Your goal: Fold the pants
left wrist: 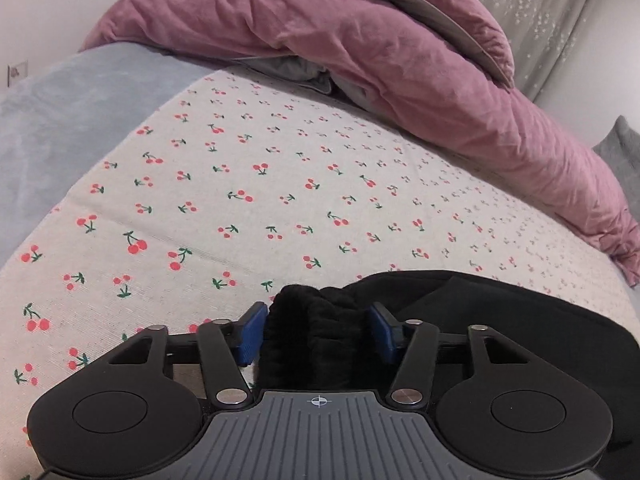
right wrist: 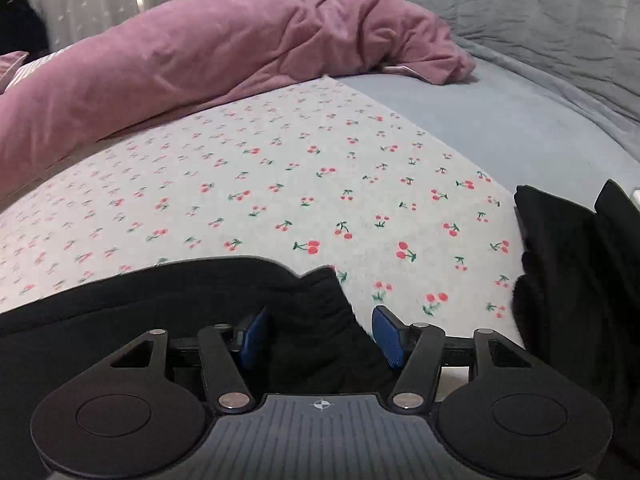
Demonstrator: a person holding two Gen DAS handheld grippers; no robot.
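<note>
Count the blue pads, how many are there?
4 pads. Two on the left gripper, either side of bunched pants; two on the right gripper, with a pants corner between them.

Each black tool (left wrist: 318, 332) (right wrist: 320, 336) has blue ribbed pads (left wrist: 252, 334) and silver rivets.

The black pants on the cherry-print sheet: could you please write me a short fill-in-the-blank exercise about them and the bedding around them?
1. The pants bunched between the left gripper pads are ____ in colour.
2. The sheet under the pants is printed with small red ____.
3. The crumpled duvet at the far side of the sheet is ____.
4. In the right wrist view, the right gripper has pants fabric against its ____ pad only.

Missing words: black; cherries; pink; left
</note>
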